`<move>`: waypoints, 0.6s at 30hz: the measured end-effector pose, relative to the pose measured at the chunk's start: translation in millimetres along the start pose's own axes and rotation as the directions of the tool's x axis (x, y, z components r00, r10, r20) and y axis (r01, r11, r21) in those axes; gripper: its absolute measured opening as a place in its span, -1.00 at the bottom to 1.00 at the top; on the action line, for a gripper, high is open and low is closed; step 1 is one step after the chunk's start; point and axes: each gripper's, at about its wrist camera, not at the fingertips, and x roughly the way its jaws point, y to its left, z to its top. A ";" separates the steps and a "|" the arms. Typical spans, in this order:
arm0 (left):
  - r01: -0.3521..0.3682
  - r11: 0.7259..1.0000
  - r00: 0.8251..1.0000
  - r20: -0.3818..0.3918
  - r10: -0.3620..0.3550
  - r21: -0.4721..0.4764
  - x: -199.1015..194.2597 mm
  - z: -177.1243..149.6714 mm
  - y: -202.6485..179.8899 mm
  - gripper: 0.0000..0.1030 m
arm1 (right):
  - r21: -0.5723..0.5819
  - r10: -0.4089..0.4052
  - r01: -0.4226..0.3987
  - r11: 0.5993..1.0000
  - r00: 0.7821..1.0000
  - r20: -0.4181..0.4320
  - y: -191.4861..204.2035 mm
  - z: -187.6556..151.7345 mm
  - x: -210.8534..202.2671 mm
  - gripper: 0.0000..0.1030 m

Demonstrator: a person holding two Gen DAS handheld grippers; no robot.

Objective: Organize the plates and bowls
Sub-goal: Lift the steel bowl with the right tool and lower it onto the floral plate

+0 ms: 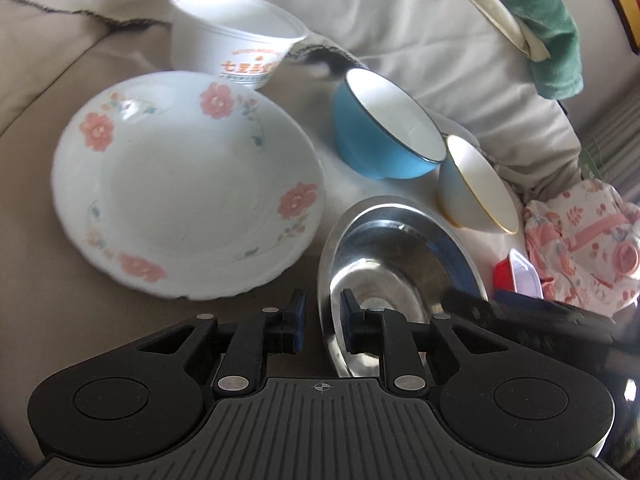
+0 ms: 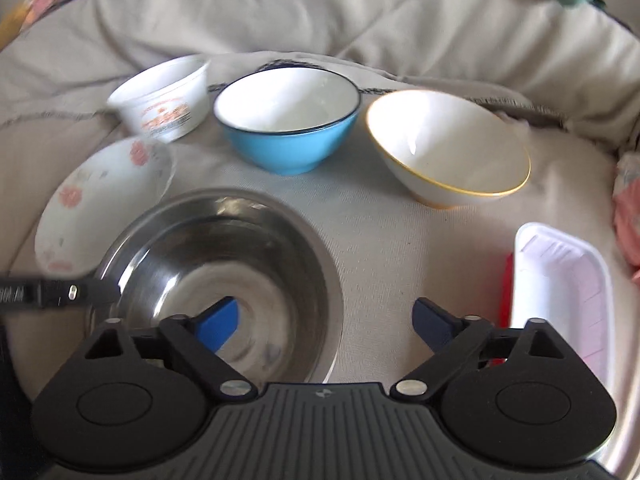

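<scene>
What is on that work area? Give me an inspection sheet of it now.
Surface: beige fabric, soft and creased.
Job's things: steel bowl nearest; floral plate beside it; blue bowl, tilted gold-rimmed white bowl and printed white tub behind.
Clutter: white foam tray, green towel, pink patterned cloth.
Grippers: left gripper slightly open, the steel bowl's rim between its pads; right gripper wide open over the same rim.
Cables: nothing seen.
Surroundings: pale cushion behind.
</scene>
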 end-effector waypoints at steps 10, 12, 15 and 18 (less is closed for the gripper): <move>0.061 0.998 0.996 -0.072 -0.060 0.006 -8.5 -9.3 -0.5 -0.62 | 0.188 0.168 -0.153 0.970 0.984 -0.067 -14.3 -14.2 7.9 -0.19; 0.069 0.996 0.997 -0.042 -0.067 0.049 -26.4 -4.0 -4.9 -0.61 | 0.203 0.184 -0.167 0.965 0.980 -0.069 -11.2 -18.0 -6.8 -0.19; 0.042 0.995 0.996 0.070 -0.049 0.091 -59.1 18.5 -1.4 -0.61 | 0.173 0.209 -0.202 0.964 0.978 -0.021 4.3 -0.9 -31.1 -0.19; -0.009 0.996 0.986 0.169 -0.007 0.094 -81.2 48.7 18.5 -0.62 | 0.098 0.265 -0.267 0.959 0.964 0.027 32.6 33.6 -37.6 -0.19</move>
